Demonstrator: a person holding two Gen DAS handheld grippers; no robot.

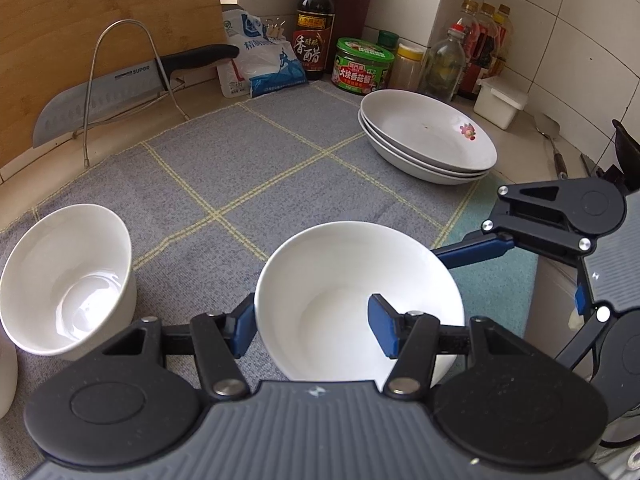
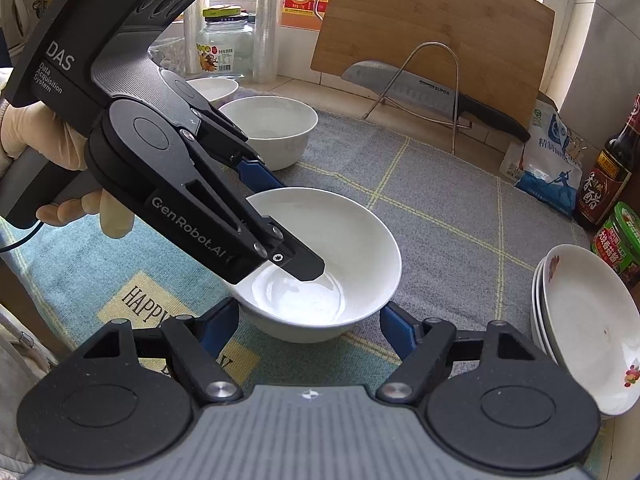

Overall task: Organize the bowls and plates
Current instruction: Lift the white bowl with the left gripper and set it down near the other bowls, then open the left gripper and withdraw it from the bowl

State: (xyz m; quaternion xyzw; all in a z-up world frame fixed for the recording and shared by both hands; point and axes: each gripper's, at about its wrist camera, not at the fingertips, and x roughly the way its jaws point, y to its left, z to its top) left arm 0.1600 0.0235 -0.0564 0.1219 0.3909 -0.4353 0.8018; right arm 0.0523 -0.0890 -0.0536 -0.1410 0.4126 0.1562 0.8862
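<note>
Now the bowl (image 1: 352, 296) sits upright, mouth up, between the left gripper's (image 1: 316, 326) jaws.

Bowl (image 1: 352, 296) on the mat (image 1: 256, 168) — second bowl (image 1: 68, 276) left, stacked plates (image 1: 430, 136) behind-right

Beige countertop (image 1: 192, 100) bearing a grey grid-lined mat (image 1: 248, 168) and a teal printed mat (image 2: 80, 280). On the grey mat: white bowls (image 1: 68, 276) (image 1: 352, 300), three stacked plates (image 1: 432, 136). Knife rack (image 1: 120, 80), salt bag (image 1: 264, 60), vinegar bottle (image 1: 314, 20) and sauce jar (image 1: 362, 66) behind.
</note>
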